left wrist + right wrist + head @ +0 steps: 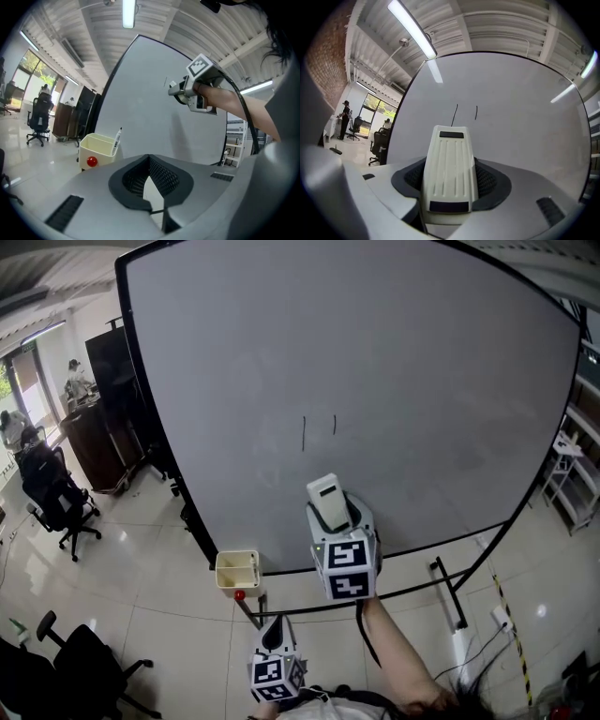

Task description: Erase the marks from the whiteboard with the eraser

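The whiteboard [394,362] carries two short black vertical marks [319,427], seen again as marks [465,114] in the right gripper view. My right gripper [330,512] is shut on a white ribbed eraser [328,500], held just below the marks and off the board; the eraser [450,171] fills the jaws in its own view. My left gripper [274,638] hangs low by the board's bottom edge, shut with nothing between its jaws [150,180].
A cream box [237,570] with a red knob and a marker [116,139] hangs at the board's lower left. Office chairs [58,493] and a dark cabinet [94,442] stand left. Shelving [572,474] stands right. The board's stand foot [450,601] rests on the tiled floor.
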A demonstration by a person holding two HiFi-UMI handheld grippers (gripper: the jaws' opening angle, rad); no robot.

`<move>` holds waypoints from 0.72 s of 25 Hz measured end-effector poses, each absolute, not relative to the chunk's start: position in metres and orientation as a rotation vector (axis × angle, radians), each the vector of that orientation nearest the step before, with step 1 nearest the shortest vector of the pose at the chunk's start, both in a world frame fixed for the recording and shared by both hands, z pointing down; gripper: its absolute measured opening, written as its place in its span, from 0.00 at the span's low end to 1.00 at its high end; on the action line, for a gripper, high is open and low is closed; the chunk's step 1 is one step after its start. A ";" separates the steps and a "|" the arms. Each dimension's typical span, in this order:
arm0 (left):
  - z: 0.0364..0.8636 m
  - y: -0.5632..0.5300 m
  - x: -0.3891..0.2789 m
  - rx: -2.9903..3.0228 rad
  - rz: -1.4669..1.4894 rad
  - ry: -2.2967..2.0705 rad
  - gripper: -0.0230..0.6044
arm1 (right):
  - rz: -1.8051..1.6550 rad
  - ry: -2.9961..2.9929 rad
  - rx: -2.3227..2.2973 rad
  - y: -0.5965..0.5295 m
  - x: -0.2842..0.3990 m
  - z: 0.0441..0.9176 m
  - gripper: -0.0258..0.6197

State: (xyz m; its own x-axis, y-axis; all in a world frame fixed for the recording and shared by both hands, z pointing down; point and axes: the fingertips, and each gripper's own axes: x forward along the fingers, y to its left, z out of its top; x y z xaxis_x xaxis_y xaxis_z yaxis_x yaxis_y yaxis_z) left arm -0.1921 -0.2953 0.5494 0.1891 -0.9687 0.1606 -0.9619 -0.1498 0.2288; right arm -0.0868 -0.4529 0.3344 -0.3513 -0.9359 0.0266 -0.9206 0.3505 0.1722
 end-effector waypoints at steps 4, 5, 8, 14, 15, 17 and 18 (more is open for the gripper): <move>0.558 -0.284 -0.176 2.211 -0.011 -1.779 0.03 | 0.044 -2.425 1.675 -0.393 -0.047 0.429 0.48; 0.559 -0.280 -0.170 2.225 0.002 -1.762 0.03 | 0.135 -2.414 1.669 -0.373 -0.039 0.451 0.48; 0.561 -0.264 -0.149 2.269 0.038 -1.725 0.03 | 0.368 -2.377 1.645 -0.315 -0.015 0.513 0.48; 0.560 -0.213 -0.100 2.313 0.060 -1.725 0.03 | 0.578 -2.350 1.580 -0.215 0.031 0.576 0.48; 0.563 -0.201 -0.091 2.310 0.061 -1.736 0.03 | 0.577 -2.348 1.574 -0.201 0.039 0.579 0.48; 0.564 -0.178 -0.070 2.311 0.059 -1.756 0.03 | 0.575 -2.349 1.567 -0.177 0.058 0.582 0.48; 0.564 -0.165 -0.057 2.319 0.064 -1.755 0.03 | 0.577 -2.352 1.566 -0.165 0.067 0.582 0.48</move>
